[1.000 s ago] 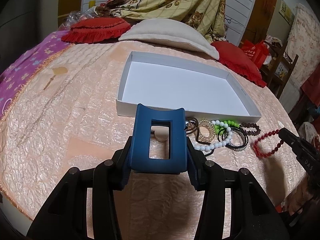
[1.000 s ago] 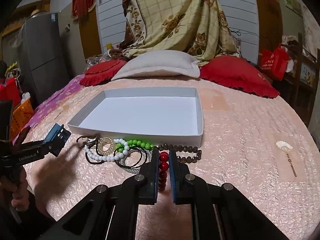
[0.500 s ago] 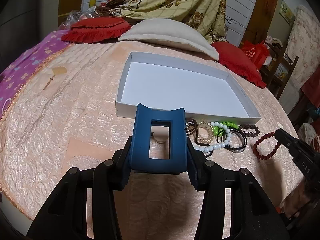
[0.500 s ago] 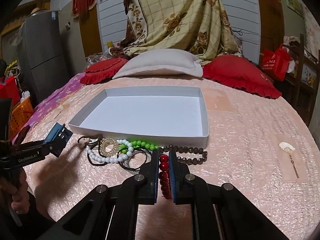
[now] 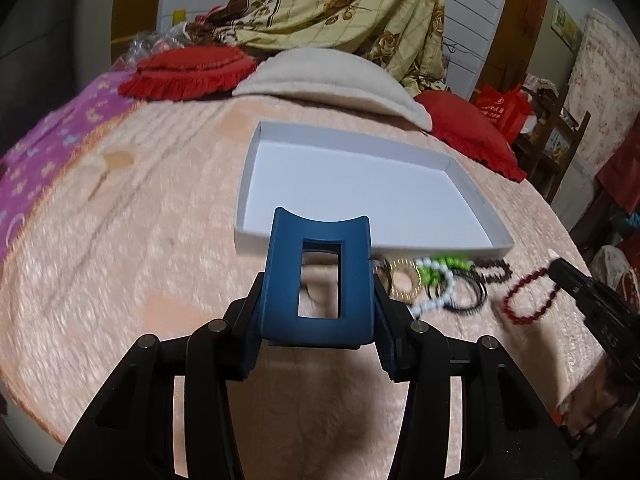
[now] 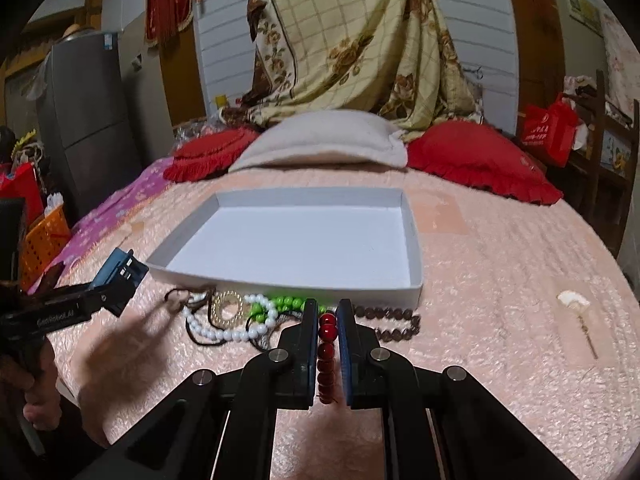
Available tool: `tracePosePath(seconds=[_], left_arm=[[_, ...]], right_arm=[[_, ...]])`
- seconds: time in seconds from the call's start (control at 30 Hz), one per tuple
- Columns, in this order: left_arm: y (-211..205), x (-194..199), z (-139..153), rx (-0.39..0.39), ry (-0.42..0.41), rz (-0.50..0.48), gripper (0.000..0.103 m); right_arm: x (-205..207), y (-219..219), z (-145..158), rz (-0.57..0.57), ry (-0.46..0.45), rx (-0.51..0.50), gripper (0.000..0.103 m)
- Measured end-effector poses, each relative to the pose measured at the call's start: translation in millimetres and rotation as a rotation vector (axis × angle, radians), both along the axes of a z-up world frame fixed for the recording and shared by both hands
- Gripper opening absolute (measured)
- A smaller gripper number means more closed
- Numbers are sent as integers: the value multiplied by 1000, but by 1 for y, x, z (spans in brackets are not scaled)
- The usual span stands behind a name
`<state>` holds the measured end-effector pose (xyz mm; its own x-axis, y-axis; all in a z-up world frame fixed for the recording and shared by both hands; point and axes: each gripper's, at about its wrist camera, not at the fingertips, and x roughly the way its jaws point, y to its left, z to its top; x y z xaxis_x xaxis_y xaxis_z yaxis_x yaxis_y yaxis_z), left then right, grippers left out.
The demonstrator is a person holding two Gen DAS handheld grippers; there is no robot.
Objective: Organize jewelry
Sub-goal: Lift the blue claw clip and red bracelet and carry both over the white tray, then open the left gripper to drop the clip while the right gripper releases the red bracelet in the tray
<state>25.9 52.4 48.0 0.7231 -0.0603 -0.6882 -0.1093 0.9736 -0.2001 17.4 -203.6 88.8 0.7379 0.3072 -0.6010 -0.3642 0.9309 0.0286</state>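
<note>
A blue hair claw clip (image 5: 320,280) sits between the fingers of my left gripper (image 5: 318,300), which is shut on it just short of the white tray (image 5: 360,140). From the right wrist view the left gripper (image 6: 120,276) hovers left of the tray (image 6: 304,194). My right gripper (image 6: 328,308) is shut on a red bead bracelet (image 6: 326,354). In the left wrist view the red bracelet (image 5: 528,300) dangles from the right gripper (image 5: 560,270); I cannot tell whether it clears the bedspread. White (image 6: 224,332), green (image 6: 288,304) and brown (image 6: 392,314) bead bracelets lie along the tray's front wall.
The pink quilted bedspread (image 6: 500,280) carries a fan-shaped hairpin (image 6: 576,304) at right and another (image 5: 116,160) at left. A beige pillow (image 6: 324,140) and red cushions (image 6: 476,156) lie behind the tray. A person's hand (image 6: 36,384) holds the left gripper's handle.
Both grippers have kept their grips and barely moved. A little more of the red bead strand shows between the right fingers.
</note>
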Motion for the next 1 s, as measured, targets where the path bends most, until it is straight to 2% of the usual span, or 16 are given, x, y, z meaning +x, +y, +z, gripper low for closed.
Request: tracePosePath(seconds=[0.13, 0.23, 0.3, 0.37, 0.57, 0.7, 0.8, 0.9, 1.0], left_arm=[[-2, 32, 14, -21, -4, -28, 46], [-7, 56, 18, 5, -32, -46, 46], [-6, 70, 10, 8, -36, -47, 46], [-6, 83, -1, 40, -6, -30, 46], [-3, 107, -16, 36, 46, -19, 46], [6, 117, -34, -1, 119, 0, 46], [10, 121, -41, 6, 148, 15, 46], [8, 123, -47, 35, 168, 28, 46], [5, 122, -48, 60, 170, 30, 46]], right_arm=[[5, -7, 6, -15, -16, 23, 9], [13, -8, 12, -22, -32, 38, 8], [23, -7, 17, -18, -45, 51, 9], [36, -4, 21, -21, -54, 47, 8], [83, 19, 23, -23, -41, 84, 9], [115, 35, 5, -17, 27, 145, 8], [136, 33, -16, -39, 140, 212, 9], [156, 21, -37, -135, 234, 176, 9], [163, 4, -48, -184, 276, 171, 9]])
